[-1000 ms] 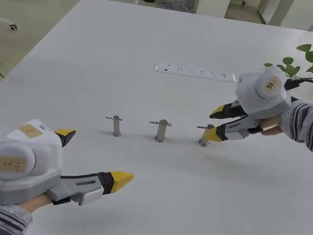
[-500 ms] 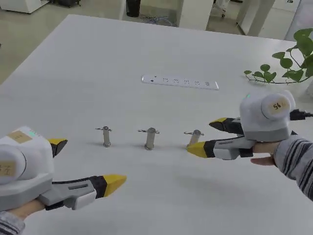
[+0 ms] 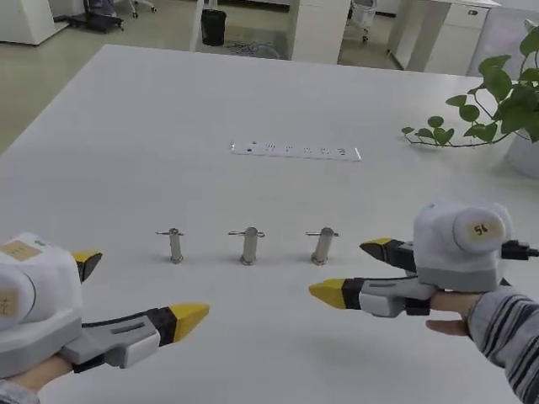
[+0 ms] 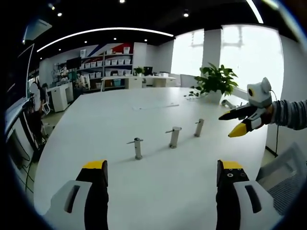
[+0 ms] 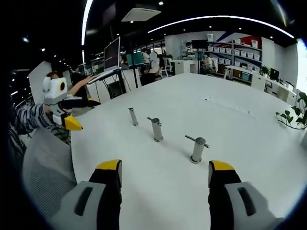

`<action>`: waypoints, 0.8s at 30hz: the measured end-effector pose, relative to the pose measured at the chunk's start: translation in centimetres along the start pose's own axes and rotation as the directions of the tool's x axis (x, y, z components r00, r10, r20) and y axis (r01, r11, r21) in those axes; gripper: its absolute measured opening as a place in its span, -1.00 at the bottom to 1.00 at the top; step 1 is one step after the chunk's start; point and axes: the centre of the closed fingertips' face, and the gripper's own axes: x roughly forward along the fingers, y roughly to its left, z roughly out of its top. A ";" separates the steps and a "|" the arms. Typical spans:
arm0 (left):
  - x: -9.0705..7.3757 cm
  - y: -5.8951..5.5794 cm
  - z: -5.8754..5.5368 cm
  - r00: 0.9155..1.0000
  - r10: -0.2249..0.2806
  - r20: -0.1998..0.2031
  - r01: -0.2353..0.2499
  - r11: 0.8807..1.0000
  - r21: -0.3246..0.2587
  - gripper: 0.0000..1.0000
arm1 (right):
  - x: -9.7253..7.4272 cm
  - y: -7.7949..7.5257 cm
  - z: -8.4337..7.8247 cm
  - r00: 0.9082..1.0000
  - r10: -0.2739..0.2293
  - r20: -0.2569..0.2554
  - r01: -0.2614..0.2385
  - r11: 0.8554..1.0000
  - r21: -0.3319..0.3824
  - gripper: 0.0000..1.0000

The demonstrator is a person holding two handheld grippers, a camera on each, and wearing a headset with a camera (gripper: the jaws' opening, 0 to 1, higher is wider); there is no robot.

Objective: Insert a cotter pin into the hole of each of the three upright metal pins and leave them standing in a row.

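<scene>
Three upright metal pins stand in a row on the white table, each with a cotter pin through its top: the left pin [image 3: 175, 246] [image 4: 138, 148] [image 5: 133, 116], the middle pin [image 3: 248, 245] [image 4: 174, 136] [image 5: 157, 129] and the right pin [image 3: 323, 245] [image 4: 198, 127] [image 5: 197, 149]. My left gripper [image 3: 135, 289] [image 4: 160, 171] hangs open near the front left, holding nothing. Just right of and nearer than the right pin, my right gripper [image 3: 354, 269] [image 5: 163, 172] is open and apart from it.
A white power strip [image 3: 295, 151] lies beyond the pins. A potted plant [image 3: 497, 93] stands at the table's far right edge. Bare table [image 3: 253, 337] lies between the pins and me. Office desks and shelves are in the background.
My right gripper has drawn back from the right pin toward me, letting go of it. The head camera has tilted up, so the pins sit lower in view.
</scene>
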 end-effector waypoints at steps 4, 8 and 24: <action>0.0 -0.2 -0.1 1.000 0.003 -0.003 -0.003 1.000 -0.001 0.85 | -0.4 0.0 -0.3 1.000 -0.011 0.013 0.011 1.000 0.012 0.46; 0.0 -0.4 -0.3 1.000 0.000 -0.007 0.000 1.000 -0.010 0.84 | -0.8 0.0 -0.3 0.999 -0.022 0.026 0.021 1.000 0.018 0.50; -0.3 -0.2 -0.8 1.000 0.008 -0.025 -0.008 1.000 -0.010 0.82 | -1.5 0.1 -1.2 0.999 -0.037 0.024 0.035 0.998 0.052 0.51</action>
